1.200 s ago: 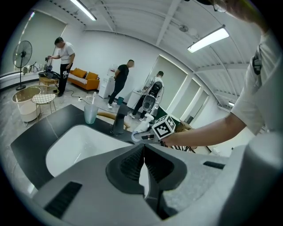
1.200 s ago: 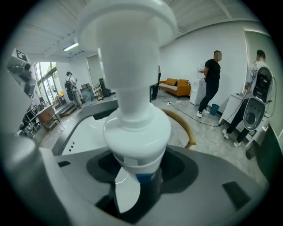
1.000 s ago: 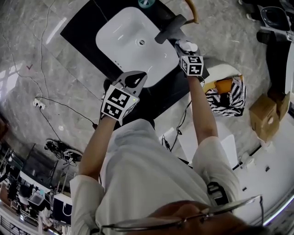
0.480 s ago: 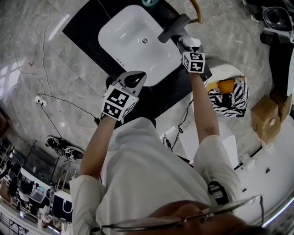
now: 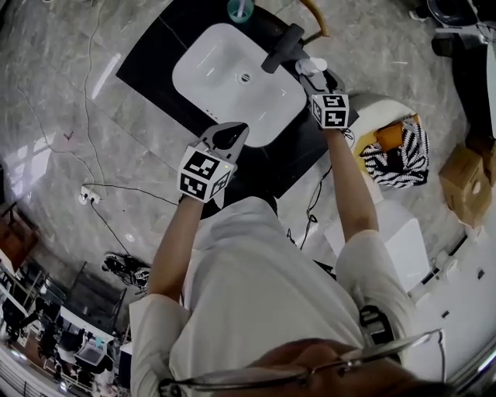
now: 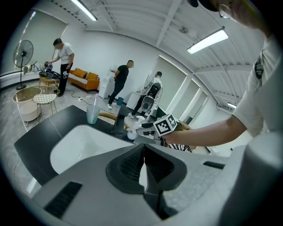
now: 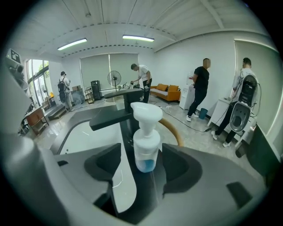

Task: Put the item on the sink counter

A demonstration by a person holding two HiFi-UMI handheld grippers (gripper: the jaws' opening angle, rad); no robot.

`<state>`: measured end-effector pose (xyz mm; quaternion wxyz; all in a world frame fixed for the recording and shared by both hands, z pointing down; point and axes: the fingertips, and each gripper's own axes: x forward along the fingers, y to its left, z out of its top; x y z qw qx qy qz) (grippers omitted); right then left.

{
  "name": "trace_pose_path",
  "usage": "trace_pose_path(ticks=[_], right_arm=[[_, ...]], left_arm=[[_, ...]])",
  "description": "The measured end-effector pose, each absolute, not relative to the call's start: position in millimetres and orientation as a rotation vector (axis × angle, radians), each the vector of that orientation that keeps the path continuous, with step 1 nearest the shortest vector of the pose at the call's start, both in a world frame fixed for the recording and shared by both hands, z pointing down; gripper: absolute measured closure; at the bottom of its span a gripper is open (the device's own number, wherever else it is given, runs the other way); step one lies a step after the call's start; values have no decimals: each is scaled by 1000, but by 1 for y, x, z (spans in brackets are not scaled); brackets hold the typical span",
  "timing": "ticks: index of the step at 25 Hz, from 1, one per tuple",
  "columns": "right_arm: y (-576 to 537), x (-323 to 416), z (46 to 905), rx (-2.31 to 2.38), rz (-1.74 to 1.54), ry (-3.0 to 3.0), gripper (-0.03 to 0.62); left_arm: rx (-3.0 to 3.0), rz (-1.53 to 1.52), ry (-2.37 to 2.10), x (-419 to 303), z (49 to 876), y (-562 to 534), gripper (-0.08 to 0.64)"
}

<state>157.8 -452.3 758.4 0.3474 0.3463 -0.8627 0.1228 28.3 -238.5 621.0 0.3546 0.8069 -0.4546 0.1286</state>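
At the upper right of the head view, the pump bottle (image 7: pixel 145 141) is seen upright on the dark surface (image 5: pixel 155 48) beside the faucet (image 7: pixel 116 117), between the right gripper's (image 5: pixel 318 82) 2 jaws, which are being opened. The left gripper's (image 6: pixel 143 164) jaws are held together, empty.

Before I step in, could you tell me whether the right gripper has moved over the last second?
Yes: the right gripper has drawn back slightly from the faucet toward the person, its jaws opening off the pump bottle between them.

Teal cup (image 5: pixel 240 9) partly beyond top edge
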Motion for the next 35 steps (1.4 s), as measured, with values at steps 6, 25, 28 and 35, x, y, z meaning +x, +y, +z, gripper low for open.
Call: trace_pose_path(ticks=[6, 25, 28, 35], right_arm=[[-419, 164, 715, 1031, 344, -2241, 333], [-258, 116, 576, 1510, 448, -2217, 470], [-222, 108, 568, 1574, 482, -2199, 486], [-137, 99, 550, 1692, 533, -2195, 536]], left_arm=[[2172, 367, -1103, 9, 602, -220, 554], [2454, 433, -866, -116, 548, -149, 554], [2476, 398, -867, -137, 541, -138, 554], [2491, 369, -831, -158, 540, -115, 554]])
